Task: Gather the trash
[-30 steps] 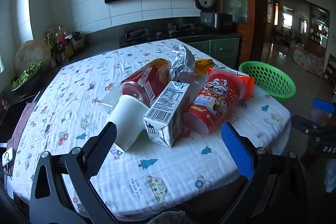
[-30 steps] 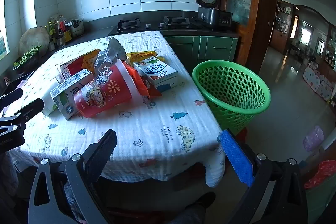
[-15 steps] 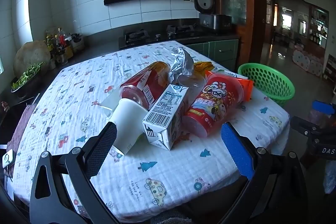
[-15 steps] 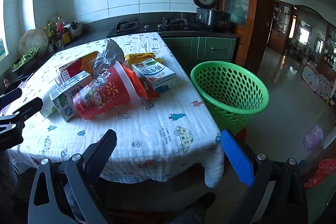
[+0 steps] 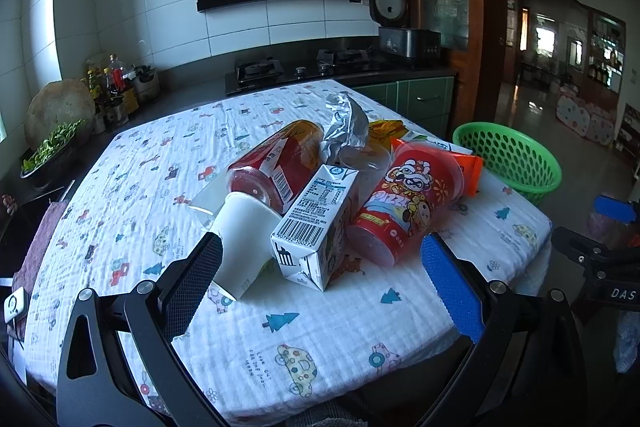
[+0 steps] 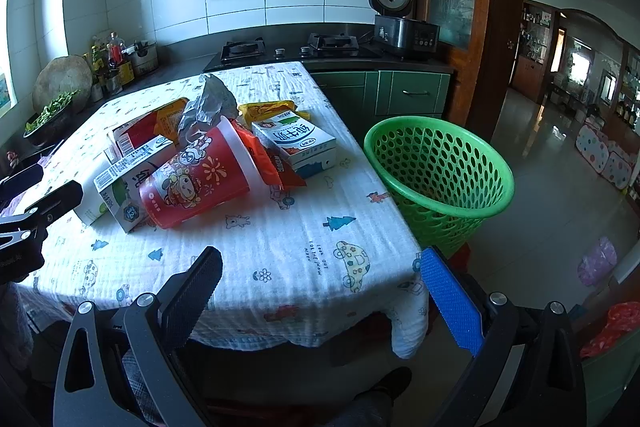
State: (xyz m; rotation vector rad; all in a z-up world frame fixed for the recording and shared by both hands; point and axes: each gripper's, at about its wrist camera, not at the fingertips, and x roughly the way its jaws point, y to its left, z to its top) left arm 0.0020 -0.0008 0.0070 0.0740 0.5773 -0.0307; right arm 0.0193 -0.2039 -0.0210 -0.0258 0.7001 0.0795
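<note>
Surface cloth point(image 5: 328, 319): crinkled woven cotton, matt, printed. Red noodle cup point(image 5: 404, 207): glossy printed paper. White cup point(image 5: 244, 247): matt paper. Near milk carton point(image 5: 312, 231): smooth coated card. Foil wrapper point(image 5: 348, 123): crumpled shiny metallic. Basket point(image 6: 444, 171): perforated green plastic, slight sheen. Floor point(image 6: 560, 187): glossy tile.

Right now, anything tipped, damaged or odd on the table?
Yes. The red noodle cup, white paper cup and red jar all lie on their sides, and the milk carton leans tilted in the pile beside crumpled foil. No spill visible.
</note>
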